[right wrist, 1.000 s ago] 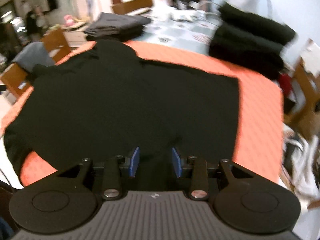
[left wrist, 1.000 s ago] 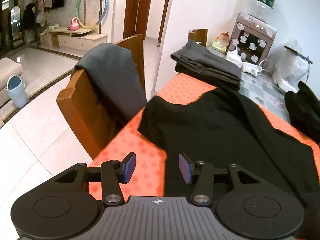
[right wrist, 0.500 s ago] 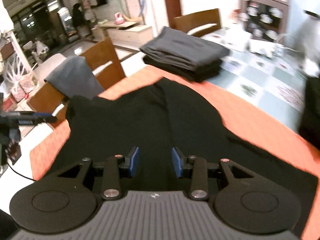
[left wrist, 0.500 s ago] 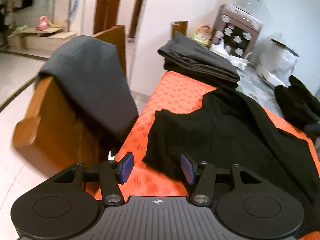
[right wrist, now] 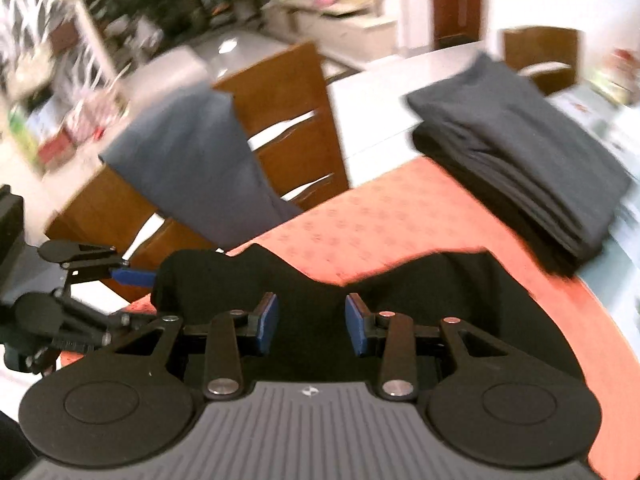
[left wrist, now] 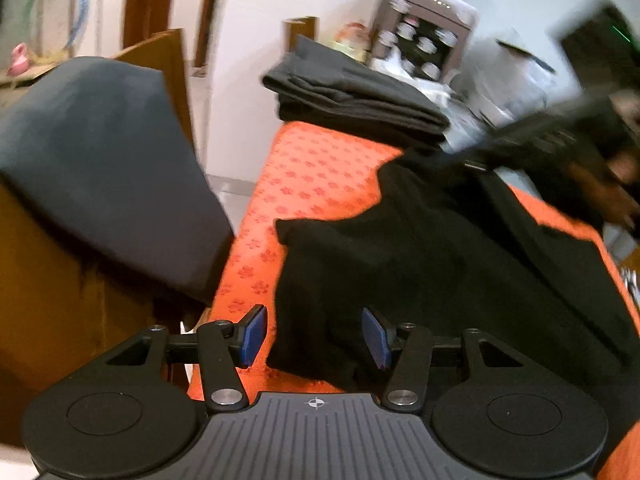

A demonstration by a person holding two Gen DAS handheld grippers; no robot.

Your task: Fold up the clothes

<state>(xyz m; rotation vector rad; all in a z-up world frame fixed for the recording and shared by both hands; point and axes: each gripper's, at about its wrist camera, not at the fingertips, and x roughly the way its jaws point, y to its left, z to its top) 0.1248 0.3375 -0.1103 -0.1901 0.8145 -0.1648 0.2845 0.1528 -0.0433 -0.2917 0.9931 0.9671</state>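
Note:
A black garment (left wrist: 440,264) lies spread on the orange patterned tablecloth (left wrist: 316,176). Its sleeve end (left wrist: 312,344) sits between the blue pads of my left gripper (left wrist: 314,336), which is open and low over the table's left edge. My right gripper (right wrist: 312,326) is open above the same garment (right wrist: 460,304), just right of the sleeve cuff (right wrist: 188,280). The left gripper (right wrist: 120,280) shows at the left of the right wrist view. In the left wrist view the right gripper (left wrist: 540,136) appears as a dark blur at the upper right.
A stack of folded dark grey clothes (left wrist: 352,96) (right wrist: 528,160) sits at the far end of the table. A wooden chair (right wrist: 276,128) draped with a grey-blue garment (left wrist: 100,168) stands against the table's left side. A water dispenser (left wrist: 428,28) stands behind.
Both grippers have swung toward the garment's left sleeve. The left one has come closer, so the sleeve end now lies between its pads. The right one has turned left toward the chair.

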